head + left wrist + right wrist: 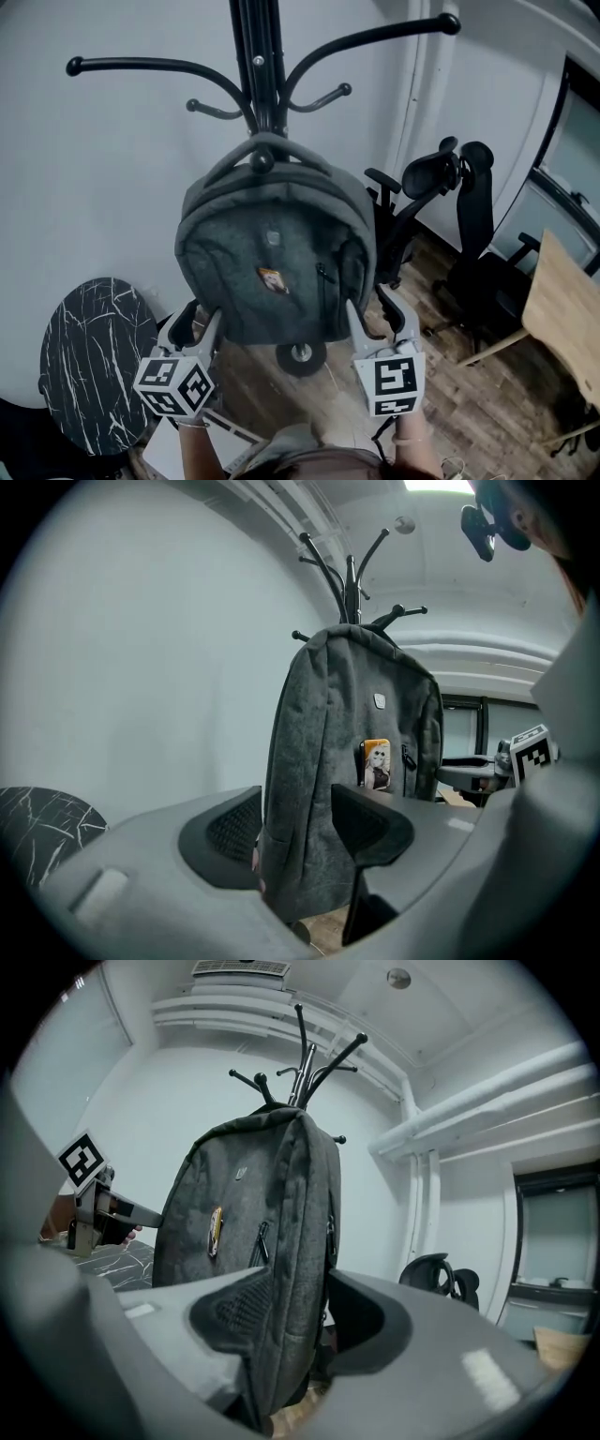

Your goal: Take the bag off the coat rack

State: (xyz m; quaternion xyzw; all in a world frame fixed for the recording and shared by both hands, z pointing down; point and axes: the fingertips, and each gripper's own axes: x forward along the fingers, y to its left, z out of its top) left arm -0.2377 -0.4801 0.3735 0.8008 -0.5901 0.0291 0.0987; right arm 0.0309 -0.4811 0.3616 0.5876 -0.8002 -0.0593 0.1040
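Bag (272, 253): hangs by top handle from coat rack (258, 56), ahead of and between both grippers. Round marble table (94, 356): stands left of left gripper (199, 323). Left gripper: gapes wide astride bag's lower left edge, grips nothing. Right gripper (377, 319): gapes wide astride lower right edge, grips nothing. Office chair (450, 206): stands beyond, to its right.

Dim, cool, flat indoor light, ceiling lamp (436, 485) glaring at the top edge of the left gripper view, bag (272, 272) dark with little detail, faint shadows on the pale wall (112, 169), heavy fisheye bending and black corners in both gripper views, close foreground soft
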